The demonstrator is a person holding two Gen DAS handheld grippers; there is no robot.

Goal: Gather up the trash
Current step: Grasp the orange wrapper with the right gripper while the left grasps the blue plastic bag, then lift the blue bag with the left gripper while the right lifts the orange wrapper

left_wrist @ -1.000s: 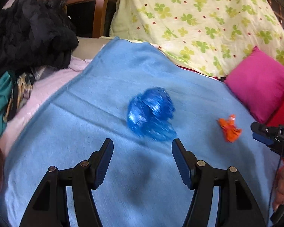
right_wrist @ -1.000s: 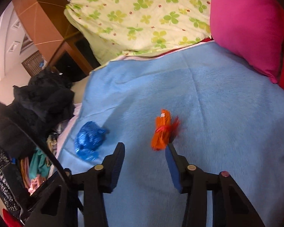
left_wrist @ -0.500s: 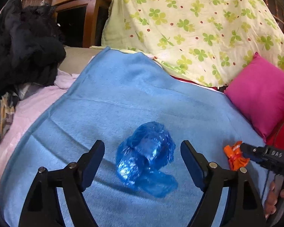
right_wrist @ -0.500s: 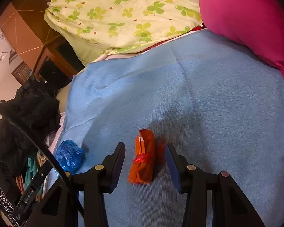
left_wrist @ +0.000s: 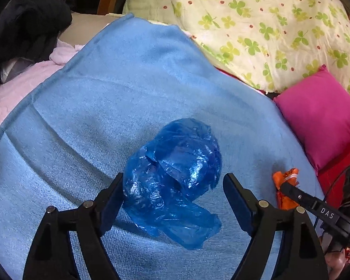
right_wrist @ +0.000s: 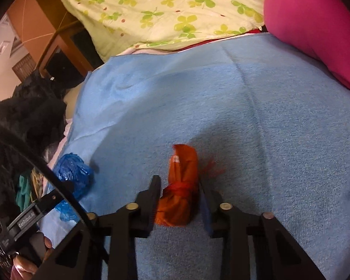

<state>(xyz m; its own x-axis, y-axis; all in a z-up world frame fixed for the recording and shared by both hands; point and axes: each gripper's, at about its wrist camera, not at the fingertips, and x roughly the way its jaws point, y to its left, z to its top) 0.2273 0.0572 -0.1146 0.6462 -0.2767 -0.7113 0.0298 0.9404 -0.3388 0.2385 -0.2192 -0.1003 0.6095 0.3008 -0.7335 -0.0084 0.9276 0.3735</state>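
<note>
A crumpled blue plastic bag (left_wrist: 172, 179) lies on the blue blanket (left_wrist: 128, 88). My left gripper (left_wrist: 175, 198) is open around it: the left pad touches the bag's edge, the right pad stands apart. A rolled orange wrapper (right_wrist: 183, 170) tied with red thread lies further right on the blanket. My right gripper (right_wrist: 179, 193) is closing on it, both pads pressed against its lower half. In the left wrist view the orange wrapper (left_wrist: 284, 177) shows at the right, with the right gripper (left_wrist: 289, 187) on it. The blue bag (right_wrist: 72, 170) appears at the left of the right wrist view.
A magenta cushion (left_wrist: 319, 116) lies at the blanket's right edge. A clover-print quilt (left_wrist: 256, 23) is heaped behind. Dark clothes (left_wrist: 28, 23) are piled at the left beside a pink sheet (left_wrist: 16, 81). Wooden furniture (right_wrist: 35, 23) stands beyond.
My left gripper opened wider and moved forward and down, so the blue bag now sits between its fingers. My right gripper advanced over the orange wrapper and shut on it.
</note>
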